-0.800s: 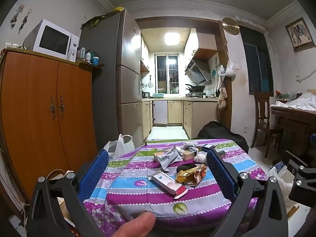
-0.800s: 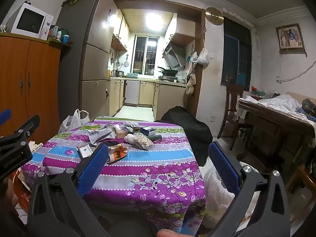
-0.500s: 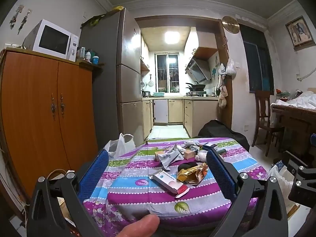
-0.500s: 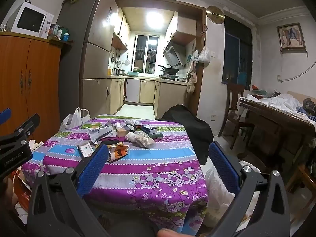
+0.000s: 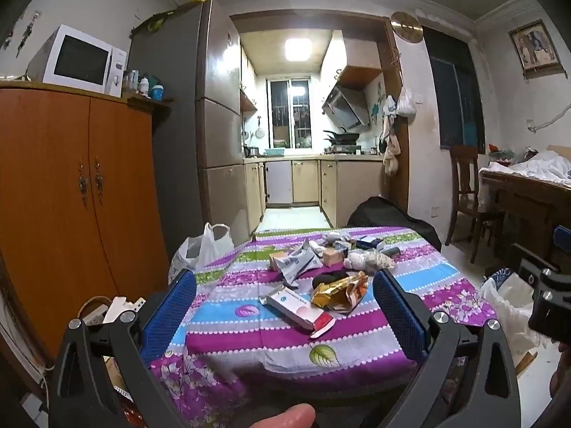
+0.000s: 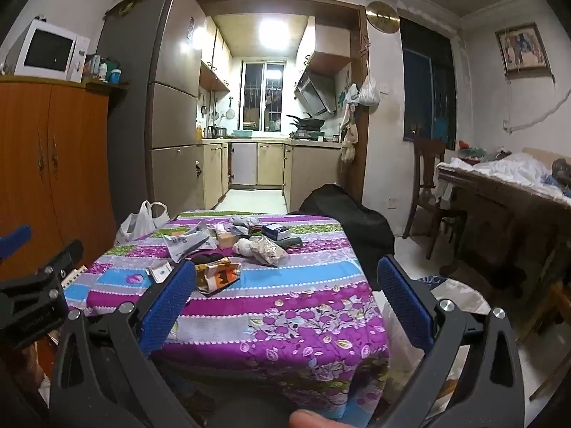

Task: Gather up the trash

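Trash lies on a table with a purple striped cloth (image 5: 249,335): a white and red box (image 5: 298,305), a gold foil wrapper (image 5: 339,290), a torn grey packet (image 5: 296,262) and a crumpled clear bag (image 5: 369,260). The same pile shows in the right wrist view, with the wrapper (image 6: 219,274) and the clear bag (image 6: 267,251). My left gripper (image 5: 285,315) is open and empty, short of the table's near edge. My right gripper (image 6: 285,312) is open and empty, near the table's front right corner.
A white plastic bag (image 5: 203,249) hangs at the table's left side. A light plastic bag (image 5: 510,306) sits on the floor to the right. An orange cabinet (image 5: 71,196), a fridge, a black bag (image 6: 342,207), a wooden chair (image 6: 428,185) and a cluttered side table surround it.
Both grippers have edged a little closer to the table and stay open. The trash has not moved.
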`<state>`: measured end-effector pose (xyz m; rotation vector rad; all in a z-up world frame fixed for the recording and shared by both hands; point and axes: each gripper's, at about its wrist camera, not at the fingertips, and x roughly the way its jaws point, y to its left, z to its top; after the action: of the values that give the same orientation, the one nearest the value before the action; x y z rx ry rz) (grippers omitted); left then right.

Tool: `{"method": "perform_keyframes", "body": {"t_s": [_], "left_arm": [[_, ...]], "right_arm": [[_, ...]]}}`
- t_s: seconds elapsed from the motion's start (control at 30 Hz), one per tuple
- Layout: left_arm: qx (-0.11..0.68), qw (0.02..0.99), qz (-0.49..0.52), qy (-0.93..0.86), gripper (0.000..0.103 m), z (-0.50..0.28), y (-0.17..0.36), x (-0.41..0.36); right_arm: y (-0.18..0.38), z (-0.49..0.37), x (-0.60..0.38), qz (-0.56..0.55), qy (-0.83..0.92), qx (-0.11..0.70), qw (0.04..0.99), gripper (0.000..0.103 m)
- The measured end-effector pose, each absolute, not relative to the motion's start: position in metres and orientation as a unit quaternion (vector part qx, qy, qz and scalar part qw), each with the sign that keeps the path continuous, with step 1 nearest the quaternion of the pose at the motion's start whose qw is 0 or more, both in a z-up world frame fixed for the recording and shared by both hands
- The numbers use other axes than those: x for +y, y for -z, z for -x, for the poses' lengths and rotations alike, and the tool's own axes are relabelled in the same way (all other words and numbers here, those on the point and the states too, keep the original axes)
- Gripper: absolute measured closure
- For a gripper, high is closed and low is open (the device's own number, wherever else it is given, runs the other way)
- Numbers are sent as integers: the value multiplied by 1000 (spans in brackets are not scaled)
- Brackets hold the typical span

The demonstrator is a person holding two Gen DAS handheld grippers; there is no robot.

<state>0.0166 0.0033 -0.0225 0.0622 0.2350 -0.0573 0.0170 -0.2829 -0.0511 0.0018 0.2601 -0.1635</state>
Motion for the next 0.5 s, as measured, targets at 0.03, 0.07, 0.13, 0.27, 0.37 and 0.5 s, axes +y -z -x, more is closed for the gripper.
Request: {"method": "perform_keyframes", "body": {"t_s": [0.03, 0.07, 0.13, 0.27, 0.37, 0.5], "left_arm": [[126, 991, -31, 32, 5, -18, 23, 2], [135, 990, -28, 36, 5, -20, 25, 3], [151, 987, -27, 41, 5, -21, 29, 5], [164, 985, -28, 47, 5, -20, 36, 4], [176, 983, -27, 51, 5, -19, 41, 6], [184, 981, -17, 56, 5, -14, 46, 11]], "right_arm": [[51, -18, -284, -4, 81, 130, 988, 5], [52, -18, -286, -11, 81, 130, 988, 5], [52, -19, -289, -23, 78, 129, 988, 5], [54, -20, -294, -44, 58, 129, 989, 5], [56, -21, -289, -42, 51, 132, 989, 5], [59, -23, -285, -41, 43, 137, 989, 5]]}}
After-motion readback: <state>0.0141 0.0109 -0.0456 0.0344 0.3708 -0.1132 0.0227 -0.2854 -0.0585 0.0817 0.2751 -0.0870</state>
